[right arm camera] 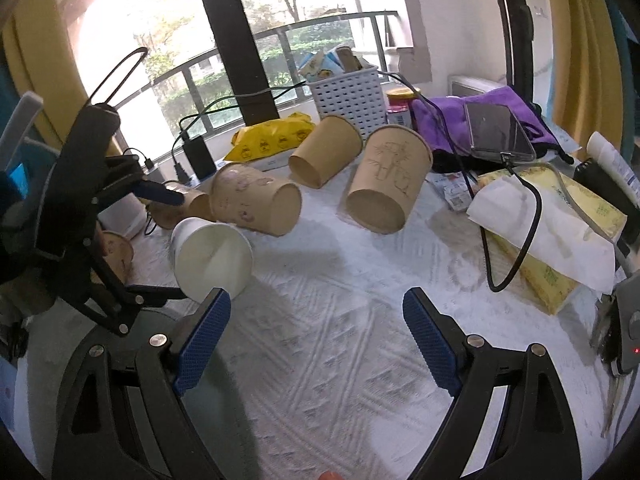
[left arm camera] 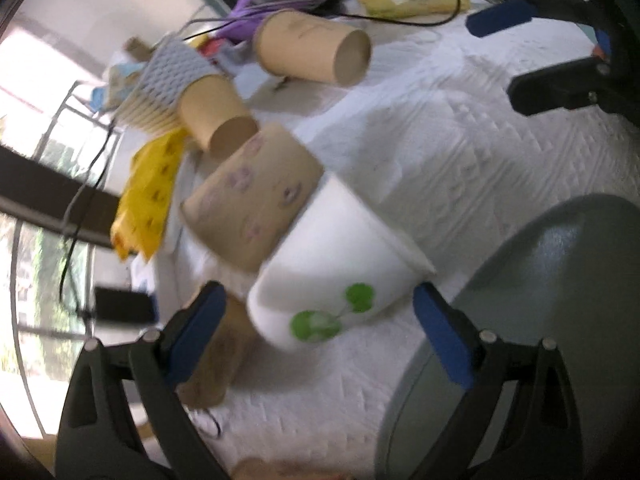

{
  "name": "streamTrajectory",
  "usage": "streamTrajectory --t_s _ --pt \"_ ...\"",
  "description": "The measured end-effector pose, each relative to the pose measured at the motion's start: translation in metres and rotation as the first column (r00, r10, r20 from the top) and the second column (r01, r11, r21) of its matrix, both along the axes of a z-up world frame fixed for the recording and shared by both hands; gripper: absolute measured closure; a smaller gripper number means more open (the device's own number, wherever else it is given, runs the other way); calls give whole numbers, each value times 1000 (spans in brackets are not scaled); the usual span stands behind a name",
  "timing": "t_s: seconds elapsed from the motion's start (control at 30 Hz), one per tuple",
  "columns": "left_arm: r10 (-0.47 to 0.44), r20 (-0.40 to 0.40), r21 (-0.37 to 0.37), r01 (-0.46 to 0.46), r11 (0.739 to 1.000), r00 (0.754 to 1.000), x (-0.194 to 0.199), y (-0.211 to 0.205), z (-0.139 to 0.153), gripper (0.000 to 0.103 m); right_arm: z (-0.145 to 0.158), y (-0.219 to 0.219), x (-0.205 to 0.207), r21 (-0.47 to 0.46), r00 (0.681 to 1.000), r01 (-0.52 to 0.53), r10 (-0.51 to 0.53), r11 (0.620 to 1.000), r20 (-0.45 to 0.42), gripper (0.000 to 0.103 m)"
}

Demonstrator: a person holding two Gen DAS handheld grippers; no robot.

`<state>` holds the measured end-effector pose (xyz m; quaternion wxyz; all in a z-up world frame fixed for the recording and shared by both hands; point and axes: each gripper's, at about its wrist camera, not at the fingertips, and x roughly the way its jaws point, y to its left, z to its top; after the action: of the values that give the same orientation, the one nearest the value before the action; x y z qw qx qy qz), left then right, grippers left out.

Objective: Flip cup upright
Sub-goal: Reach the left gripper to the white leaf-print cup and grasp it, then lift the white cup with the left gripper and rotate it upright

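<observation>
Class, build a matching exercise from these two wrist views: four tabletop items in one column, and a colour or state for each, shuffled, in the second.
Column one:
1. white paper cup
2. smartphone
3. plastic basket
4. snack packet

Column two:
A. yellow, lying flat behind the brown cups
B. on its side, between the open left gripper's fingers
C. resting on purple cloth, cable plugged in
D. white, perforated, standing by the window

Pairs: 1-B, 2-C, 3-D, 4-A
</observation>
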<state>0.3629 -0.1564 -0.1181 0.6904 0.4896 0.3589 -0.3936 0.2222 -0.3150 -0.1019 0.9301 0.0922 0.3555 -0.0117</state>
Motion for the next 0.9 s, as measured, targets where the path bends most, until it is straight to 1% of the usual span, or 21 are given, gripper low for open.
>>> streamTrajectory --t_s 0.07,0.13,0.17,0.23,0.33,0.43,0.6,0.7,0.77,0.87,0.9 --pt "-21 -19 3 21 1000 1000 5 -10 -3 14 -1 -4 0 4 1000 9 -9 1000 1 13" --pt "-26 -28 10 27 1000 999 12 -18 -6 23 -2 -7 1 7 1000 15 -15 1000 -2 13" --pt "-32 -28 14 32 999 999 14 -21 -7 25 -2 -8 1 10 1000 19 -19 1000 -3 13" --pt "-42 -28 25 43 999 999 19 -24 -10 31 -3 -10 0 11 1000 22 -22 1000 -3 13" --pt "-14 -60 10 15 1000 998 25 -22 -9 33 -2 -13 -1 12 1000 25 -25 1000 3 13" --pt "9 -68 -5 -10 1000 998 26 -19 -6 34 -1 -14 -1 14 1000 26 -26 1000 7 13" --pt "86 -114 -64 -94 994 990 19 -10 4 34 4 -11 -5 3 1000 23 -23 1000 21 13" --pt "155 -138 -117 -172 978 978 9 0 17 34 9 -7 -10 4 999 16 -16 1000 33 13" --pt "173 -149 -156 -196 968 974 1 3 25 34 14 -4 -14 3 999 4 -4 1000 42 13" --pt "254 -169 -222 -288 932 952 -22 12 42 34 22 4 -24 8 998 -25 24 1000 61 13" --pt "279 -181 -245 -318 916 943 -33 17 48 34 26 7 -27 11 997 -37 36 999 68 13"
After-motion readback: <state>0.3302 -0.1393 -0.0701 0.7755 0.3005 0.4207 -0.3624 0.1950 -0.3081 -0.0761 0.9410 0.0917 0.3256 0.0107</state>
